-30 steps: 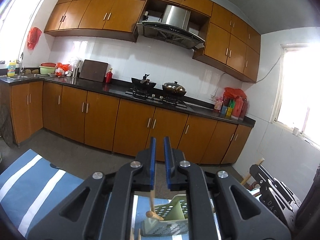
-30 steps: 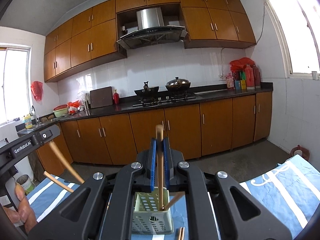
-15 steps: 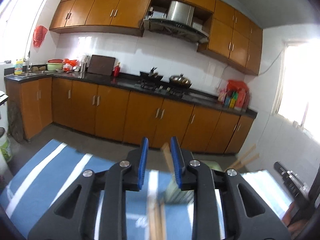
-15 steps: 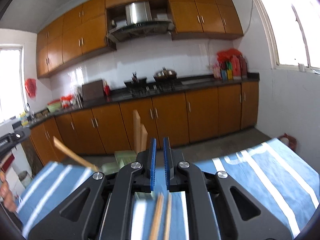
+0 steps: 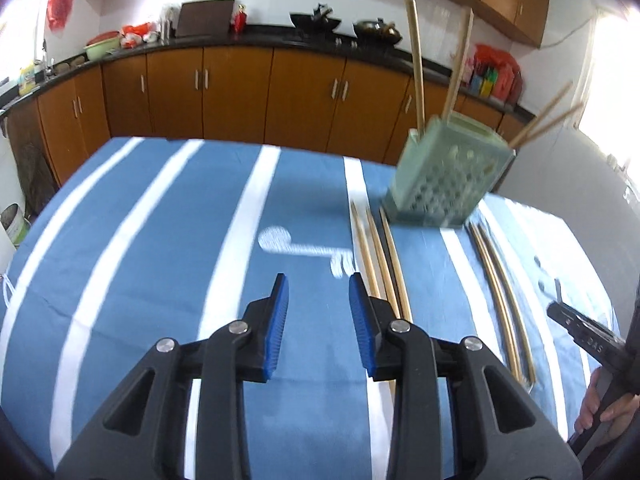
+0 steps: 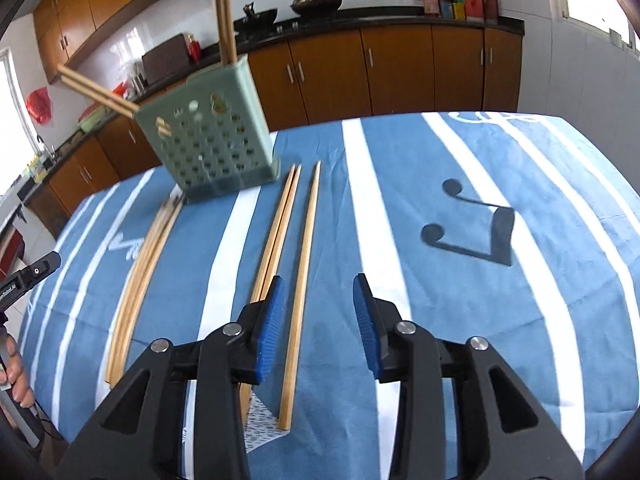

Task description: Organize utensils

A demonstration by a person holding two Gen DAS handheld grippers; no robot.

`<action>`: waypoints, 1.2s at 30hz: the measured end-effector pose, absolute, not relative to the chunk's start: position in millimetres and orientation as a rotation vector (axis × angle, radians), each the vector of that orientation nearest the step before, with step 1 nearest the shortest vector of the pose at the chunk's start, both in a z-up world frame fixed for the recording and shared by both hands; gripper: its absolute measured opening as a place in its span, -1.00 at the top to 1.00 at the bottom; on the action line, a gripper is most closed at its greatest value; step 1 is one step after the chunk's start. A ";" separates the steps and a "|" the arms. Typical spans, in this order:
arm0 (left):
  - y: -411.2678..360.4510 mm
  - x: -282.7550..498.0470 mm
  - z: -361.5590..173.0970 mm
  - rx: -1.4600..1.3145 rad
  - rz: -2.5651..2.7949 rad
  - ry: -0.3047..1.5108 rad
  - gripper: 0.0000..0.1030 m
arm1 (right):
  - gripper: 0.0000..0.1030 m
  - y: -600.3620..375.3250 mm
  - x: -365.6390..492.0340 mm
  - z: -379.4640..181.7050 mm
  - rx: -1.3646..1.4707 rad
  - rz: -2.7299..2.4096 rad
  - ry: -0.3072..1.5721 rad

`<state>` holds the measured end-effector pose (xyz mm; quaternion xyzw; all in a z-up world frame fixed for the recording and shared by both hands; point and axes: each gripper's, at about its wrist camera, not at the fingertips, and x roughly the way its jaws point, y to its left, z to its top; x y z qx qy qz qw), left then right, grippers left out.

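A: Two views, one table [image 5: 120,240] under a blue striped cloth [image 6: 460,152]. What's biggest on it?

B: The green holder [image 6: 216,140]. It stands near the table's far edge, between your two grippers, with four chopsticks in it: two upright [image 5: 418,60], two leaning out over the rim [image 6: 92,88].

A: And the loose ones?

B: Three sticks [image 6: 298,260] lie in front of the holder, running from it toward the near edge. In your right view one of them lies under the gap of your right gripper [image 6: 316,308], close to its left pad; the other two, side by side, pass under that left finger. In your left view the same three [image 5: 380,256] run under the right finger of your left gripper [image 5: 318,312].

A: Any more?

B: A second bundle [image 6: 140,276] lies along the cloth on the holder's other side, its far end touching the holder's base. How many it holds I cannot tell.

A: My claws?

B: Both are parting right now, pads apart and pressing on nothing. The left one has only cloth between its pads. The right one hangs over that single stick; touching or not, I cannot tell.

A: Smallest thing?

B: Your fingers [image 5: 596,408] at the edge of the left view, on the right gripper's handle.
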<state>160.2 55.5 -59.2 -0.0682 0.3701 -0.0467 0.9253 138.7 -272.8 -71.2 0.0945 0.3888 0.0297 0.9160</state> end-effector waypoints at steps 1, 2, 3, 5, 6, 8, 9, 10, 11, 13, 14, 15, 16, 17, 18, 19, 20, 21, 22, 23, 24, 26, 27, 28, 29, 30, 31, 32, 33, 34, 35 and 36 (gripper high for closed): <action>52.7 160.6 -60.1 -0.135 -0.099 0.767 0.35 | 0.47 -269.3 138.8 -73.0 0.183 0.059 0.811; 50.7 160.5 -63.5 -0.130 -0.105 0.777 0.34 | 0.54 -265.1 142.2 -76.2 0.174 0.067 0.829; 48.2 160.4 -65.0 -0.129 -0.109 0.783 0.34 | 0.57 -262.9 143.0 -79.6 0.170 0.073 0.840; 43.3 161.3 -67.8 -0.126 -0.121 0.796 0.34 | 0.57 -256.8 144.7 -85.1 0.148 0.075 0.858; 40.1 161.9 -68.7 -0.123 -0.127 0.802 0.34 | 0.57 -257.1 143.2 -87.0 0.142 0.077 0.863; 35.1 162.9 -69.9 -0.121 -0.136 0.811 0.34 | 0.57 -252.5 143.6 -92.3 0.122 0.077 0.875; 32.9 164.4 -71.0 -0.120 -0.141 0.817 0.34 | 0.60 -250.1 144.4 -95.9 0.104 0.073 0.885; 29.8 165.5 -72.7 -0.118 -0.148 0.823 0.34 | 0.73 -248.8 145.0 -99.7 0.085 0.064 0.897; 27.4 166.0 -74.3 -0.115 -0.153 0.829 0.34 | 0.79 -248.4 145.1 -102.6 0.074 0.057 0.901; 22.8 167.9 -77.7 -0.112 -0.165 0.840 0.34 | 0.85 -252.5 144.5 -102.1 0.069 0.025 0.890; 20.5 168.8 -79.8 -0.111 -0.172 0.847 0.34 | 0.85 -256.4 144.9 -102.3 0.080 0.006 0.889; 17.8 170.1 -82.2 -0.109 -0.180 0.857 0.34 | 0.85 -262.9 145.3 -102.3 0.099 -0.026 0.888; 16.2 170.6 -84.0 -0.107 -0.184 0.863 0.34 | 0.85 -268.9 145.6 -102.4 0.118 -0.048 0.888; 13.7 171.7 -86.3 -0.104 -0.190 0.871 0.35 | 0.85 -272.5 146.0 -102.5 0.128 -0.060 0.889; 11.2 172.6 -88.3 -0.100 -0.194 0.879 0.35 | 0.85 -276.8 145.8 -102.6 0.139 -0.066 0.890; 7.1 174.0 -91.8 -0.092 -0.198 0.889 0.37 | 0.85 -278.3 146.2 -102.7 0.140 -0.063 0.890; 4.7 174.9 -93.5 -0.088 -0.201 0.895 0.42 | 0.85 -278.5 146.6 -102.8 0.136 -0.061 0.890; 1.7 176.0 -95.8 -0.081 -0.205 0.903 0.45 | 0.85 -277.8 146.1 -103.0 0.127 -0.060 0.888; -2.4 177.6 -99.2 -0.071 -0.208 0.914 0.53 | 0.85 -277.1 145.9 -103.3 0.121 -0.061 0.887; -5.6 178.8 -102.0 -0.063 -0.208 0.922 0.60 | 0.85 -276.6 145.4 -103.6 0.116 -0.062 0.885; -7.6 179.5 -104.1 -0.055 -0.207 0.928 0.62 | 0.85 -275.9 145.5 -103.1 0.115 -0.061 0.884; -11.6 181.7 -109.3 -0.037 -0.199 0.942 0.69 | 0.85 -276.3 145.9 -103.3 0.115 -0.058 0.884; -13.9 182.8 -111.7 -0.030 -0.197 0.946 0.70 | 0.85 -276.6 145.9 -103.3 0.115 -0.057 0.884; -15.4 182.9 -113.1 -0.019 -0.187 0.945 0.77 | 0.85 -276.5 146.8 -103.7 0.114 -0.056 0.884; -16.3 182.7 -113.2 -0.006 -0.176 0.938 0.84 | 0.85 -275.7 145.6 -103.3 0.113 -0.056 0.883; -17.1 182.6 -113.6 0.006 -0.167 0.933 0.84 | 0.85 -275.5 145.5 -103.3 0.109 -0.054 0.883; -16.3 183.3 -113.7 0.011 -0.154 0.929 0.85 | 0.85 -274.7 146.3 -103.1 0.106 -0.052 0.883; -13.7 184.7 -113.6 0.009 -0.141 0.926 0.85 | 0.85 -274.6 146.9 -102.9 0.104 -0.049 0.883; -9.4 186.9 -113.6 0.004 -0.126 0.925 0.85 | 0.85 -274.5 147.6 -102.8 0.102 -0.044 0.883; -3.9 188.9 -113.4 -0.002 -0.112 0.924 0.85 | 0.85 -274.8 148.7 -102.8 0.103 -0.041 0.882; 1.7 191.1 -113.2 -0.011 -0.096 0.923 0.85 | 0.85 -275.5 149.7 -102.9 0.104 -0.040 0.881; 10.7 194.9 -113.1 -0.023 -0.073 0.922 0.85 | 0.85 -276.3 150.6 -103.0 0.103 -0.040 0.879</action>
